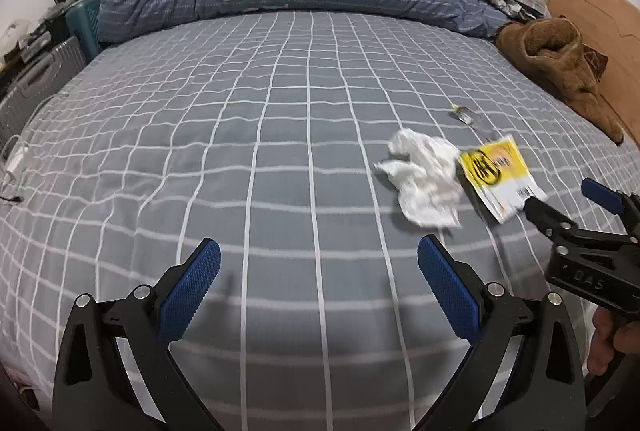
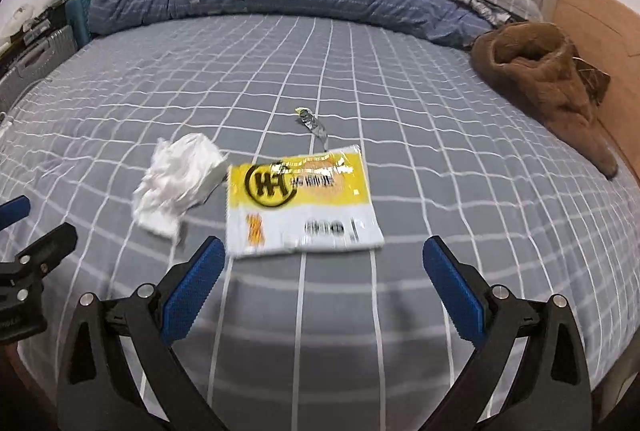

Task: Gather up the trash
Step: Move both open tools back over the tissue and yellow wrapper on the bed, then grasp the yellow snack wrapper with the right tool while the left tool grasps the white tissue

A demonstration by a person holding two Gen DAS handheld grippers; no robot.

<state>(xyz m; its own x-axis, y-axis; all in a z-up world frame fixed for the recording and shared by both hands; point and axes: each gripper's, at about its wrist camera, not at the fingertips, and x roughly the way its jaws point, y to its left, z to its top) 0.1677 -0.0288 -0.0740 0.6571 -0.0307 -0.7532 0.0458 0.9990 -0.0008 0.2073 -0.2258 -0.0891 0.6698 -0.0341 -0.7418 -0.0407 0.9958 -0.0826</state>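
The right claw (image 2: 320, 267) hangs with its blue pads spread wide and nothing between them, low over the bed (image 2: 440, 111), its left pad just short of the near edge of a yellow-and-white wrapper (image 2: 300, 203) lying flat on the checked sheet. The left claw (image 1: 320, 271) is likewise spread and empty, over bare sheet, well to the left of the litter. Just beside the wrapper lies a crumpled white tissue (image 2: 176, 183), and beyond it a small silvery scrap (image 2: 312, 123). A brown garment (image 2: 548, 79) sits by the headboard and is likely not trash. This looks like the approach to the first pickup; next, the right claw needs to advance, straddle the wrapper's edge and pinch it thinly against the soft sheet.
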